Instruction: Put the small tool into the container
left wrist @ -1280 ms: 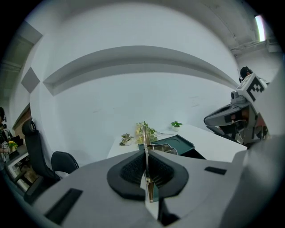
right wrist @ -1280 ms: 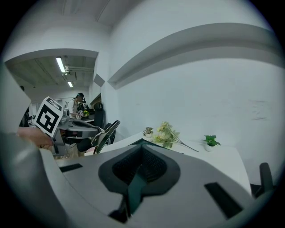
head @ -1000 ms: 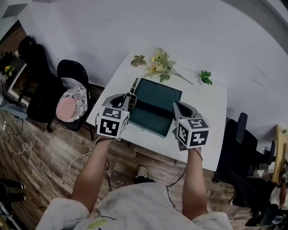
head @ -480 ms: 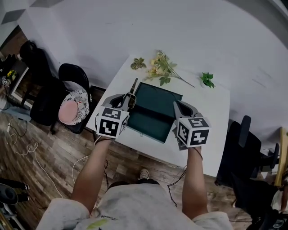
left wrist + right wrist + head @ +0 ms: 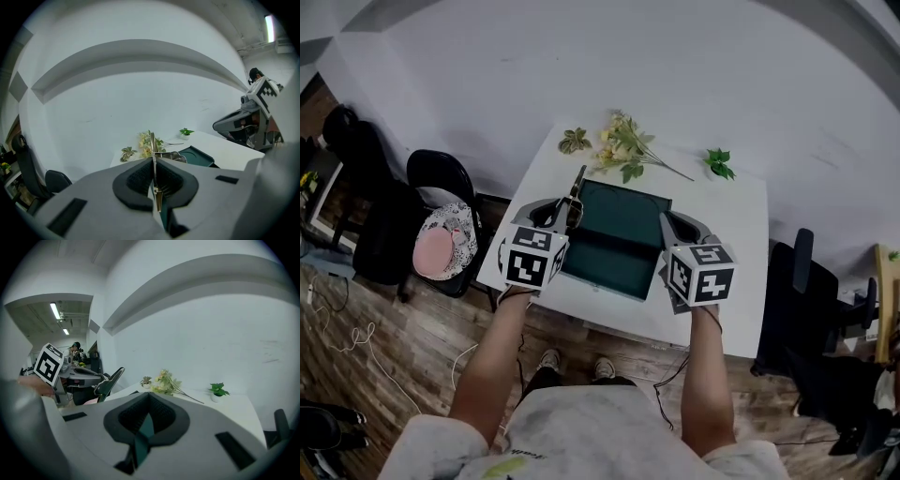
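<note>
The small tool (image 5: 576, 191) is a slim metal piece. My left gripper (image 5: 568, 212) is shut on it above the left edge of the dark green tray-like container (image 5: 619, 234). In the left gripper view the tool (image 5: 152, 144) stands up out of the pinched pads of the left gripper (image 5: 153, 159), with the container (image 5: 200, 155) below and to the right. My right gripper (image 5: 666, 228) hovers over the container's right edge. In its own view the right gripper (image 5: 149, 395) is shut with nothing in it, and a strip of green shows through the gap below the pads.
The white table (image 5: 727, 225) carries a bunch of artificial flowers (image 5: 623, 150), a leaf sprig (image 5: 575, 141) and a small green plant (image 5: 716, 161) along its far side. A black chair with a pink cushion (image 5: 441, 239) stands at the left, and another dark chair (image 5: 802, 305) at the right.
Both grippers keep the same pose and the left keeps its grip on the tool. The table and floor have shifted slightly in the head view.
</note>
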Available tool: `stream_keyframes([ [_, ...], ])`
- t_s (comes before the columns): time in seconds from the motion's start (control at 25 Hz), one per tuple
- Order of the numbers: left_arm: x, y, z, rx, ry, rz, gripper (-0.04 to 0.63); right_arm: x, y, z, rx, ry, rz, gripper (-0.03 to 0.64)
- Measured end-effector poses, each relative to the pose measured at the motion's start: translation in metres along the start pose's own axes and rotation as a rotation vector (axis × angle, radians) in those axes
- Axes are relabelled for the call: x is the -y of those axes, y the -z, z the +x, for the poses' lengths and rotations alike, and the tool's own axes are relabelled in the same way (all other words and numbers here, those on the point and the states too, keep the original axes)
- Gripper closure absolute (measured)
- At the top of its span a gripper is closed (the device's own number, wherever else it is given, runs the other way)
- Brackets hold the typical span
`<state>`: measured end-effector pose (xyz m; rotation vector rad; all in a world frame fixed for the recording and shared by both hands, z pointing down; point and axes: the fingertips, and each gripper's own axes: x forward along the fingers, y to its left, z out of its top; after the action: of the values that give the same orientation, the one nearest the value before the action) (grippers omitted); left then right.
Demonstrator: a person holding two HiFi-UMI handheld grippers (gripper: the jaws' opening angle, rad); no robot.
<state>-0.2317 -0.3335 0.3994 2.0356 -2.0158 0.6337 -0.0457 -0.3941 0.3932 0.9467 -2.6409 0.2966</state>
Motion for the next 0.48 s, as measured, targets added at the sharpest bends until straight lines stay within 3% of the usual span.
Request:
stream_keyframes([
  [0.48, -0.022, 0.001, -0.003, 0.041, 0.178, 0.069, 0.597, -0.038, -0.006, -0.012, 0.017, 0.186, 0.022, 0.612],
])
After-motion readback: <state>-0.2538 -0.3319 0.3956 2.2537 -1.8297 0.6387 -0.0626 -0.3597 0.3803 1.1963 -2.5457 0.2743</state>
